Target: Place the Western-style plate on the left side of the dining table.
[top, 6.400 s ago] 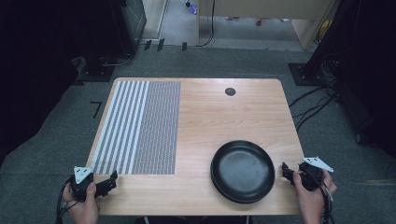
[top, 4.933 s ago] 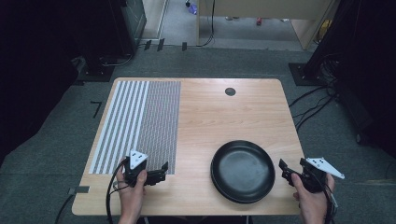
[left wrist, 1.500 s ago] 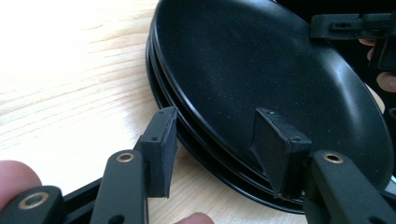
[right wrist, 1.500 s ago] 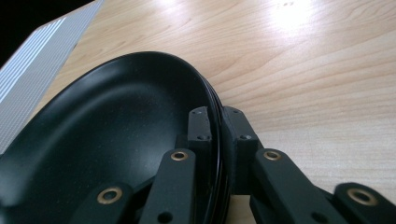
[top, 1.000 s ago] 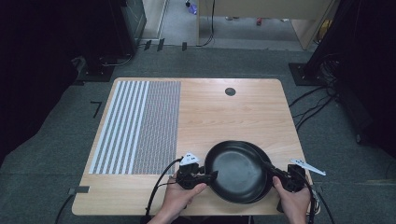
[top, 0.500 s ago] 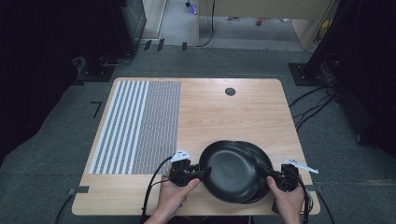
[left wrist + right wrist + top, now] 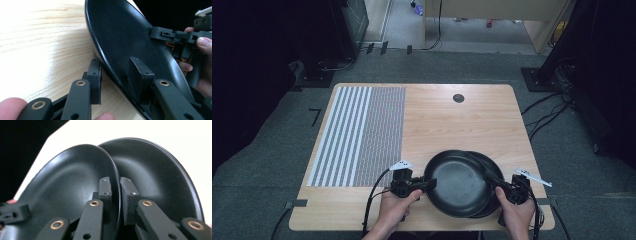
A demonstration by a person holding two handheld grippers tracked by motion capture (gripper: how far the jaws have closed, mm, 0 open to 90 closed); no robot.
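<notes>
The upper black plate (image 7: 457, 181) lies offset leftward on a lower black plate (image 7: 492, 170), both near the table's (image 7: 452, 120) front edge, toward its right corner. In the right gripper view the two rims part, with one jaw above and one below the upper rim.

The right gripper (image 7: 501, 186) is clamped on that rim's right side. The left gripper (image 7: 430, 183) straddles the opposite rim and its jaws have just been closing; whether its pads press yet I cannot tell.

Judgement: the step is separating the stacked plates. Next move calls for a firm left grip, then a level lift clear of the lower plate.

Both forearms enter from the front edge, grippers pointing inward at each other.
</notes>
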